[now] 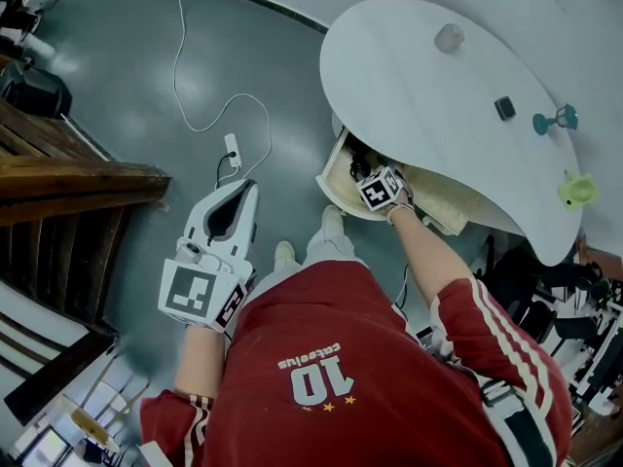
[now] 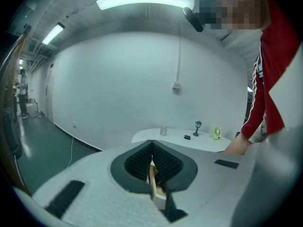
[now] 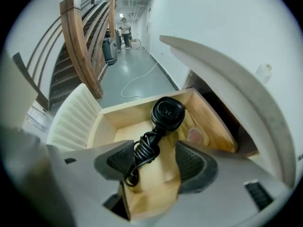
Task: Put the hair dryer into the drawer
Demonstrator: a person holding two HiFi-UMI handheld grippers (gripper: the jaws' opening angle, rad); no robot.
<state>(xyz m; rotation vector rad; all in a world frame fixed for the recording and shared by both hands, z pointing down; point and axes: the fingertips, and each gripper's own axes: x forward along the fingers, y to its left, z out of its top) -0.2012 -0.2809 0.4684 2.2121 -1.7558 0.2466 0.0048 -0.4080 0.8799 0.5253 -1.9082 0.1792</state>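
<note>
Right gripper view: right claw has its jaws spread wide and clamped on nothing. The black hair dryer lies inside the open wooden drawer, round end facing the camera. Its cord is wound in a bundle that runs back between the jaws, close to the pad at picture left; can't tell whether it touches. There's a pale pinkish thing beside the dryer on the drawer bottom, can't identify it.

Head view shows none of that. There the right claw and the hand behind it cover most of the drawer opening, and only a dark patch shows next to them. What it adds: the drawer is pulled out from under the white counter, and the left claw is held well apart from it over the grey floor. On the counter are a clear cup, a small black block, a teal figure and a green item at the edge. The wooden staircase is cut off at frame left.

Left gripper view: left claw jaws are closed, pads meeting at the tip with nothing between them. A sliver of pale wood shows through the gap below the pads, unclear what. The counter sits far off, and the claw body and a red sleeve fill the area below and to the right of it.
</note>
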